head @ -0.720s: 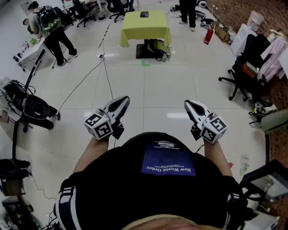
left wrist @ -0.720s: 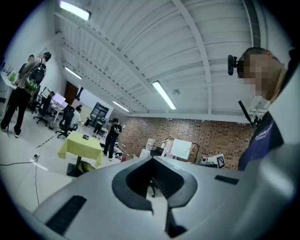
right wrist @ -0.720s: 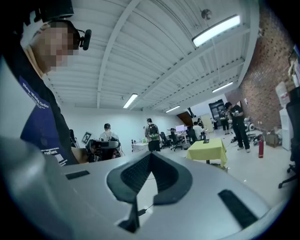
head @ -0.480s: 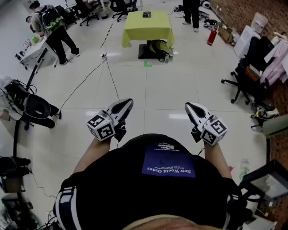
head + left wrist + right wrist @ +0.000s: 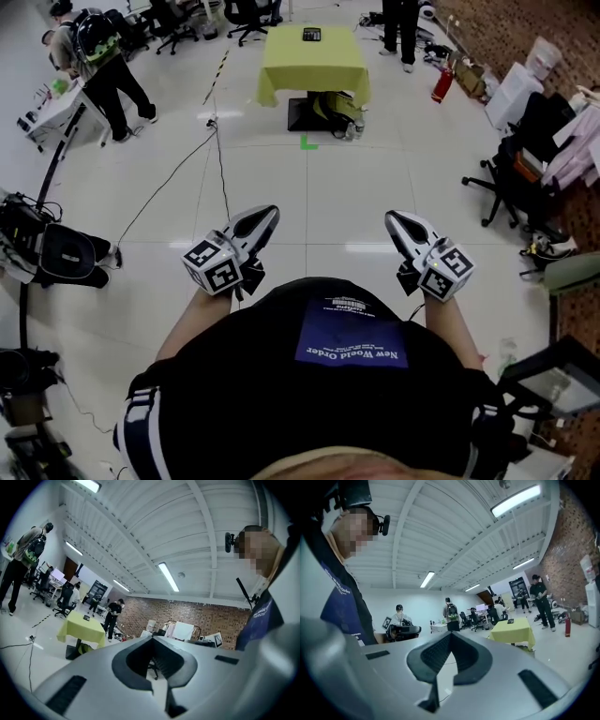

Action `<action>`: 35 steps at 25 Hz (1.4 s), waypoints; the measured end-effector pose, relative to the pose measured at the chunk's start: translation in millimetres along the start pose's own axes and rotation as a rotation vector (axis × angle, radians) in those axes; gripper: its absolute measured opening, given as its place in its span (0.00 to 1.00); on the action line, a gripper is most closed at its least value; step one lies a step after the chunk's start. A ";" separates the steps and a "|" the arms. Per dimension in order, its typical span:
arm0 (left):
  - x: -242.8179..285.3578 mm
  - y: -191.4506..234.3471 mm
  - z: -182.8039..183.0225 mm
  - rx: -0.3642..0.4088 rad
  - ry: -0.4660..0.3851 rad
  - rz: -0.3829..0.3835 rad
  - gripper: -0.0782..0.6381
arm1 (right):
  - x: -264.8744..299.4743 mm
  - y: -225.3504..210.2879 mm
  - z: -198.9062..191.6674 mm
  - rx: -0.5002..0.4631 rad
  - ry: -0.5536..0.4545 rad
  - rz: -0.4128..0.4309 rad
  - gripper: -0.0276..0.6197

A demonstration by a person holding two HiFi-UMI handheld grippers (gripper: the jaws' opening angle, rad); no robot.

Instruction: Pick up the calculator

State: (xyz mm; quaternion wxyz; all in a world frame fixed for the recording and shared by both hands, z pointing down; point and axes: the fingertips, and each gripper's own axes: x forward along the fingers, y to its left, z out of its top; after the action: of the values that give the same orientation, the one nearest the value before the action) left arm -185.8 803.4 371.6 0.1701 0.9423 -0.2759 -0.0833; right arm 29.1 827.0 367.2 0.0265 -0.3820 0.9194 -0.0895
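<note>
Status: approach phase, nothing picked up yet.
1. The calculator (image 5: 311, 35) lies on top of yellow table (image 5: 312, 66), far across the floor (image 5: 309, 187), well apart from both claws.
2. L gripper (image 5: 266, 215): clenched, empty.
3. R gripper (image 5: 395, 218): clenched, empty.
4. Left to do (est.): walk to table, open a claw, grasp calculator, lift.

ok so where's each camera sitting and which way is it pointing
Head view: on the person's head, facing steeply down and forward; shows their torso, left gripper and right gripper.
Left gripper view: on that gripper, looking forward along its shut jaws; torso at right.
Right gripper view: likewise, shut jaws; torso at left.
All three share the yellow table with the calculator.
</note>
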 end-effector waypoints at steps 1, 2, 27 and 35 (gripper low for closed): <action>-0.8 16.1 7.4 0.003 0.008 -0.008 0.10 | 17.9 -0.6 5.2 0.001 -0.008 0.001 0.02; -1.8 32.0 14.8 0.011 0.017 -0.016 0.10 | 35.2 -2.1 10.6 -0.001 -0.019 0.000 0.02; 172.9 267.8 110.5 0.019 -0.033 0.169 0.10 | 260.0 -259.0 71.1 0.030 -0.006 0.148 0.02; 272.5 303.4 125.8 0.022 -0.044 0.188 0.10 | 300.7 -356.5 95.5 0.013 0.017 0.221 0.02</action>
State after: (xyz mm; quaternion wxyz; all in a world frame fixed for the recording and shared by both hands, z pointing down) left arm -139.3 379.7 348.8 0.1607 0.9120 -0.3679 -0.0847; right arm 76.4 353.8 345.2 0.0311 -0.2774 0.9555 -0.0951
